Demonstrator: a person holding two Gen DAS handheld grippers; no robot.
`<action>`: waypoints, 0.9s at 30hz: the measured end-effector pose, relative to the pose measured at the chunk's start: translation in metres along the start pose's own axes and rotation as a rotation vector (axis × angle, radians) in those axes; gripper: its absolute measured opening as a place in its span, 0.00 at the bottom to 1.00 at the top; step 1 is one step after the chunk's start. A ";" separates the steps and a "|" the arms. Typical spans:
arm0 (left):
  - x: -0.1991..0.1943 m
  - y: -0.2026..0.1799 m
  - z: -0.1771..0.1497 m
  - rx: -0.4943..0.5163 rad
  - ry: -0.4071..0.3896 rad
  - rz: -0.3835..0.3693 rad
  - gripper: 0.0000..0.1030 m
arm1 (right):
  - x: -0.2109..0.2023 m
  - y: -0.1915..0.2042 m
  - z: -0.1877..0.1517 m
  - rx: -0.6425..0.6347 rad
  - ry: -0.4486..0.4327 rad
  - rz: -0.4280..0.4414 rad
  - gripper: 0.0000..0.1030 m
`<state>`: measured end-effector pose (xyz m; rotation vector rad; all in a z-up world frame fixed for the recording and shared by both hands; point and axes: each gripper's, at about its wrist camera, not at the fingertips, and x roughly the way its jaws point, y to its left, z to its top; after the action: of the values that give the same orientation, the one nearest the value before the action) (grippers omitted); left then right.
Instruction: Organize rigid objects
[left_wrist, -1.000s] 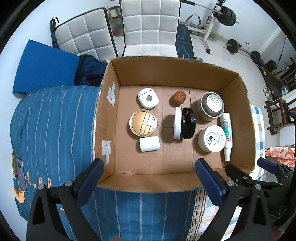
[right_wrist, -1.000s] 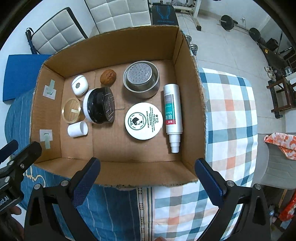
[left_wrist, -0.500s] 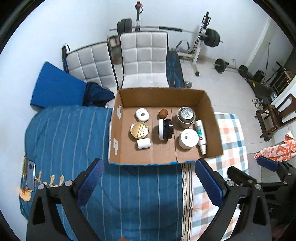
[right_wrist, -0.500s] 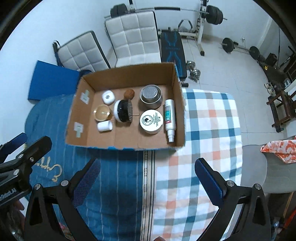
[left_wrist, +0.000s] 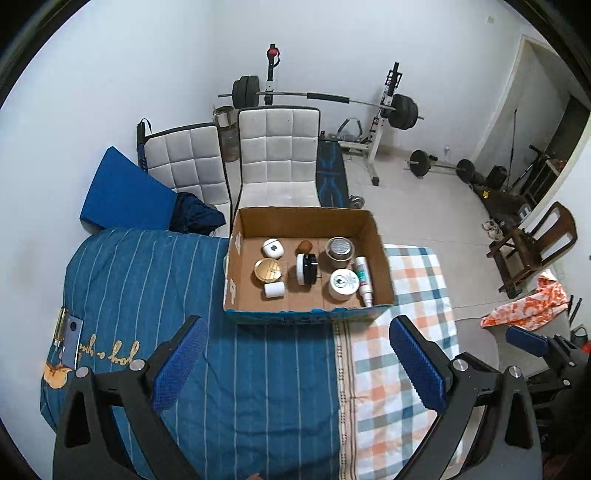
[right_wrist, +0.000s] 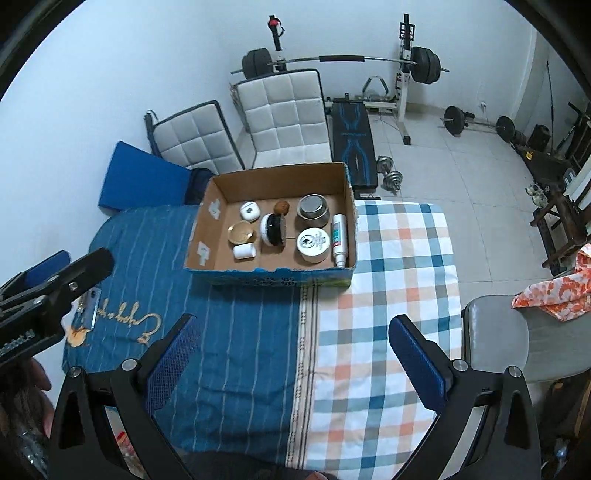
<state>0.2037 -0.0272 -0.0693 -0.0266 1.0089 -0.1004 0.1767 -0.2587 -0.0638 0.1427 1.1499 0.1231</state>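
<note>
Hovering well back from the open brown cardboard box (left_wrist: 308, 271) on the bed, both grippers, left (left_wrist: 295, 365) and right (right_wrist: 293, 365), hold jaws spread and empty; the box of 8 items lies straight ahead.

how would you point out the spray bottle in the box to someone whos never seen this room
Find the open cardboard box on the bed. Look along its inside right wall: the spray bottle lies flat there, beside the white round tin. It is the only long, slim item, white with a teal and red label.
</note>
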 end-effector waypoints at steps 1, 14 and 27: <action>-0.006 -0.001 -0.003 -0.002 -0.005 -0.007 0.98 | -0.006 0.002 -0.004 -0.004 -0.007 0.002 1.00; -0.035 -0.005 -0.018 -0.002 -0.029 0.000 0.98 | -0.041 0.002 -0.015 0.005 -0.081 -0.053 1.00; -0.034 0.004 -0.003 -0.020 -0.108 0.076 1.00 | -0.046 -0.001 0.008 0.028 -0.149 -0.088 1.00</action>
<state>0.1832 -0.0198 -0.0430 -0.0120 0.9018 -0.0190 0.1661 -0.2675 -0.0195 0.1241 1.0079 0.0182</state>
